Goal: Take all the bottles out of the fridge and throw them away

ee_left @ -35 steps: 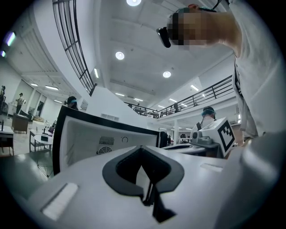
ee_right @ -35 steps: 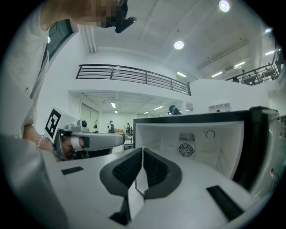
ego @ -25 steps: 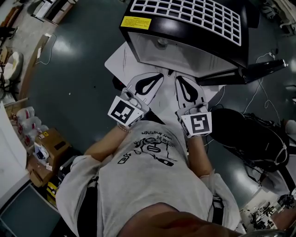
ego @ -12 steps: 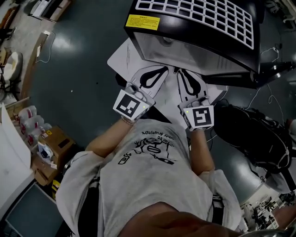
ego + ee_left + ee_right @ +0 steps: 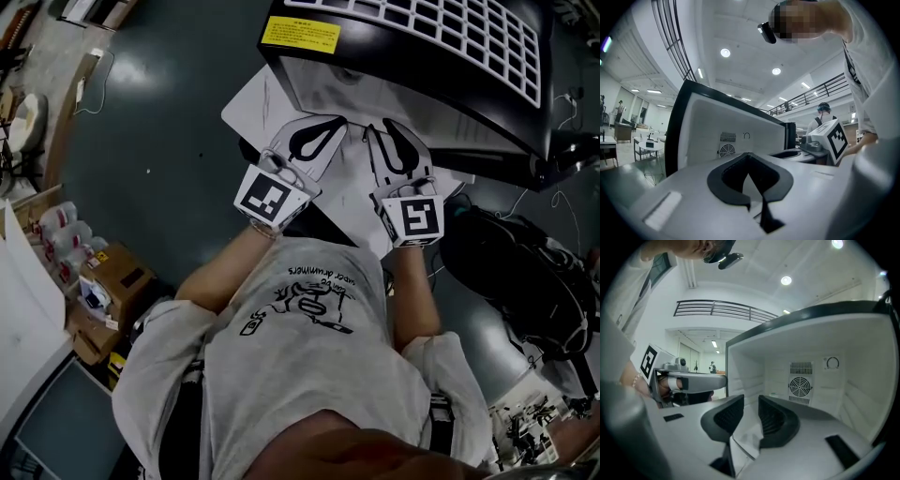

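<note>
Left gripper [image 5: 749,157], fingers closed and empty, and right gripper [image 5: 751,405], fingers just opened slightly with nothing between them, point side by side into the open black fridge [image 5: 862,380] with white lining, apparently to search it; no bottle visible inside.

Black fridge [image 5: 403,84], white inside

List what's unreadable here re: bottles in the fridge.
- Fridge floor, right gripper view: blocked by the right gripper, whose jaws have just been opening with nothing between them.
- Fridge interior, head view: mostly hidden under its black top.
- Small pale thing deep inside, right gripper view: too small to call a bottle.
- Yellow label, head view: print too small.
</note>
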Demonstrator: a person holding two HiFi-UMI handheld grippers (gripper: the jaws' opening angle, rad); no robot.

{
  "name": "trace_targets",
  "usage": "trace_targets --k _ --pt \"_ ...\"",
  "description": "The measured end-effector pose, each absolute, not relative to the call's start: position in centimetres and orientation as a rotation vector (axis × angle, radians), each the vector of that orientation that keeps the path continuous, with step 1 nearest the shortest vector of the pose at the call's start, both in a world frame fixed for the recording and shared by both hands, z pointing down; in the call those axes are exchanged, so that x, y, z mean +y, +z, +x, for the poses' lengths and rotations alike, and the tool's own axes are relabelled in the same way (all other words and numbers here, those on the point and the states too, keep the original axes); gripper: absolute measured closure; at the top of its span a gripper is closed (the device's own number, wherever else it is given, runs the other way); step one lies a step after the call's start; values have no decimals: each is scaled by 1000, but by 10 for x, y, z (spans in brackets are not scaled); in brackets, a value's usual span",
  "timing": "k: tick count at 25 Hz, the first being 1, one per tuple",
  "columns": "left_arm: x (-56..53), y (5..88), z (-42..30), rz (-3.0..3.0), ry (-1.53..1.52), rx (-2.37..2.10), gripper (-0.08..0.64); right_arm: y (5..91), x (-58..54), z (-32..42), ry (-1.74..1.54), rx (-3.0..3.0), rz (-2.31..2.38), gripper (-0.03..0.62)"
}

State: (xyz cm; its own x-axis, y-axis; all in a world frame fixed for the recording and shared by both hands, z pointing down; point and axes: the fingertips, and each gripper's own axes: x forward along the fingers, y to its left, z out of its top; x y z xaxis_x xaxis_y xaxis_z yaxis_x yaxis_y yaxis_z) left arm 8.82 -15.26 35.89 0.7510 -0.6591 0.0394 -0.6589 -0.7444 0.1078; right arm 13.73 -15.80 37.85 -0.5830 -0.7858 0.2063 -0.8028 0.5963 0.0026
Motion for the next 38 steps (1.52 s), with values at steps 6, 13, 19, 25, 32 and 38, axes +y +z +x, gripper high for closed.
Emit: trace_targets --k 6,13,19,25,32,38 --pt "-169 368 87 2839 -19 -1104 557 389 -175 133 129 -2641 1311 495" --pt "-182 382 83 2816 -3 -1139 557 403 -196 130 136 -2638 1302 449" --pt "-192 396 78 2803 6 -1164 557 417 -214 125 121 -2640 1291 422" --pt "-203 408 75 2765 17 -1181 557 429 -231 119 126 -2636 1282 391" --pt "-215 411 80 2729 34 -1192 557 437 -252 118 162 -2644 1277 354" --pt "-225 418 79 2712 30 -1204 557 448 -270 116 167 -2637 1282 337"
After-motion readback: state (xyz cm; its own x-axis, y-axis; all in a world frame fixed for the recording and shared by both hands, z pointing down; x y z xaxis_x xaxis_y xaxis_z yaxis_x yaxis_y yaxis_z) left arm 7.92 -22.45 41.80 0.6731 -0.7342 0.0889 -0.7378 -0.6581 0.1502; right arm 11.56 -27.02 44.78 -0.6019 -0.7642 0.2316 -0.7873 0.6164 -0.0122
